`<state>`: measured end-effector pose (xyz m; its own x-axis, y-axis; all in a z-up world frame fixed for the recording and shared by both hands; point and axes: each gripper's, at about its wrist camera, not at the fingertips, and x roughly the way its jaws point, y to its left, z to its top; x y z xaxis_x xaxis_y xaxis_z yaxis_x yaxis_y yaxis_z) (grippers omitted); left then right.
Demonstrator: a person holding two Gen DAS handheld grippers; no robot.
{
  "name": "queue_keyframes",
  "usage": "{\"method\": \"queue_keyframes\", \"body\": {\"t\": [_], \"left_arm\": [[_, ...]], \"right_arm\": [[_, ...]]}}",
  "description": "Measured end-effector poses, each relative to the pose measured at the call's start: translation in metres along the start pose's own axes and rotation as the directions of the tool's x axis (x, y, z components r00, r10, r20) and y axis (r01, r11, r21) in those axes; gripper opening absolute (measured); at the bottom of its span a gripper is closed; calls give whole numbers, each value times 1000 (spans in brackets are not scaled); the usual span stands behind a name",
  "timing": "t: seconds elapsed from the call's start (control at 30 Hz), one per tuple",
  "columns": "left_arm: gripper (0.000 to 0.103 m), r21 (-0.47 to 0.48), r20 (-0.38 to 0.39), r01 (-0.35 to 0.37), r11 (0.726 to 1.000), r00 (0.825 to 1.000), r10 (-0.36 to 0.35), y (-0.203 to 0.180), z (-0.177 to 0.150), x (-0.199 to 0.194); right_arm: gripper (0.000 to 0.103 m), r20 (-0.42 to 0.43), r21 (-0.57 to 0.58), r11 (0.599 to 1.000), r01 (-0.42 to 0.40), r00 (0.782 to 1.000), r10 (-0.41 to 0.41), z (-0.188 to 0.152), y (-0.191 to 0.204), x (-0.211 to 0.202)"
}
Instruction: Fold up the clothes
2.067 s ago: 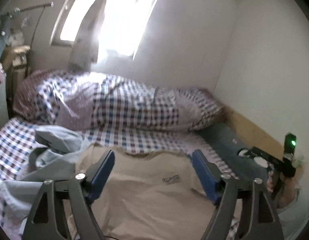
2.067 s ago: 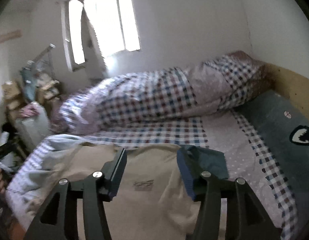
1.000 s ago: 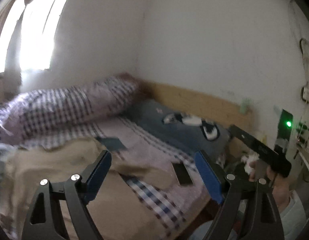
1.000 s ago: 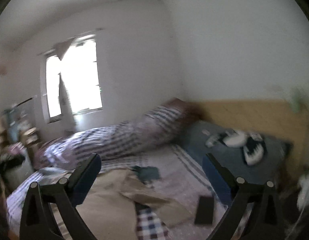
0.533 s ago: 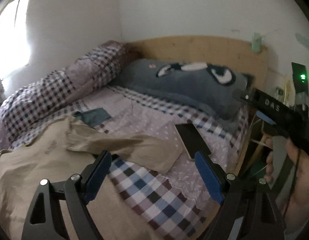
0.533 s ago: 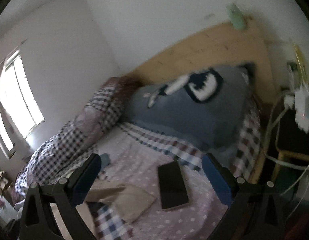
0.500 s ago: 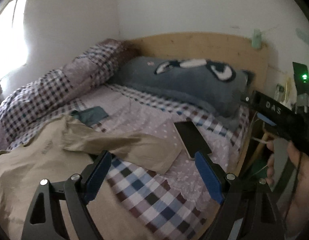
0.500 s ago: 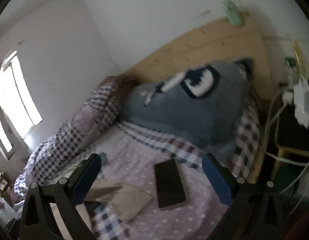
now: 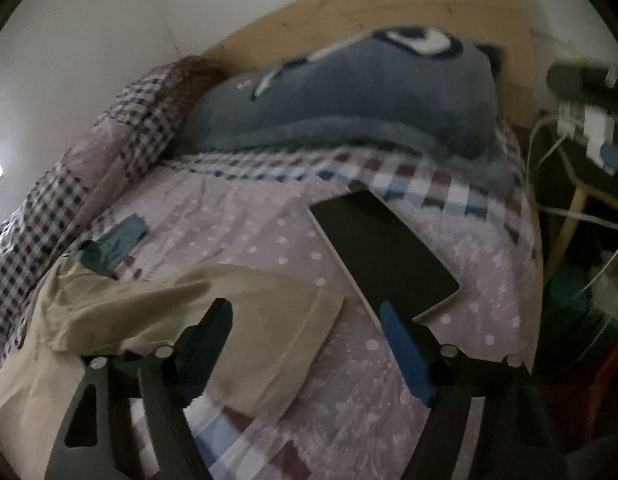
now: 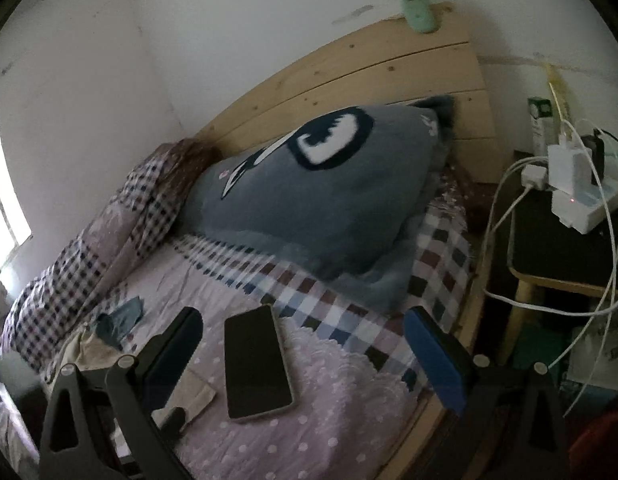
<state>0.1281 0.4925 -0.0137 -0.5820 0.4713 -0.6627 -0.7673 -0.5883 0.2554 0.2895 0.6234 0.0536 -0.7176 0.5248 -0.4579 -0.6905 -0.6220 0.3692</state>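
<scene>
Closing left tool (image 9: 305, 326) over beige sleeve (image 9: 245, 320), body cropped; right tool (image 10: 301, 334) wide, empty.

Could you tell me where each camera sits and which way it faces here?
Left wrist: on the left hand-held gripper, angled down at the beige sleeve and phone; its two fingers show, jaws closing over the sleeve end.
Right wrist: on the right hand-held gripper, angled down at the phone and grey pillow; its fingers show, spread wide, empty.
Shared: phone, pillow, sleeve, wooden headboard.
</scene>
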Motion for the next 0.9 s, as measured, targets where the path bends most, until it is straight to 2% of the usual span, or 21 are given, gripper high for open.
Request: {"method": "queue_keyframes", "body": {"t": [0.2,0.4,0.47,0.5,0.57,0.6,0.67,0.77,0.9], "left_arm": [[59,43,-90,20,999,996,-16,-9,-6,35],[57,42,-133,47,998,990,-41,-7,-4,48],[46,20,-136,59,998,989,-56,-2,-2,50],[35,13,-136,63,998,989,-60,-1,-2,50],[6,-13,-135,58,998,989,-59,5,0,48],[4,-27,-136,58,998,989,-61,8,1,47],[4,-92,-128,111,990,984,-122,20,3,42],[4,-155,-94,160,975,980,-176,37,9,26],[4,-248,-43,231,941,968,-249,64,16,1]], "right_arm": [[103,-57,46,999,-18,998,20,-2,-11,14],[103,-77,74,996,-43,996,48,-4,-15,19],[103,-83,81,996,-44,995,51,-5,-17,19],[103,-83,84,995,-45,995,52,-5,-17,19],[103,-82,88,995,-45,995,52,-6,-18,18],[103,-81,89,995,-45,995,52,-6,-18,18],[103,-81,91,995,-45,995,53,-6,-19,17],[103,-82,88,995,-52,995,59,-6,-18,17],[103,-86,88,994,-65,994,72,-7,-15,18]]}}
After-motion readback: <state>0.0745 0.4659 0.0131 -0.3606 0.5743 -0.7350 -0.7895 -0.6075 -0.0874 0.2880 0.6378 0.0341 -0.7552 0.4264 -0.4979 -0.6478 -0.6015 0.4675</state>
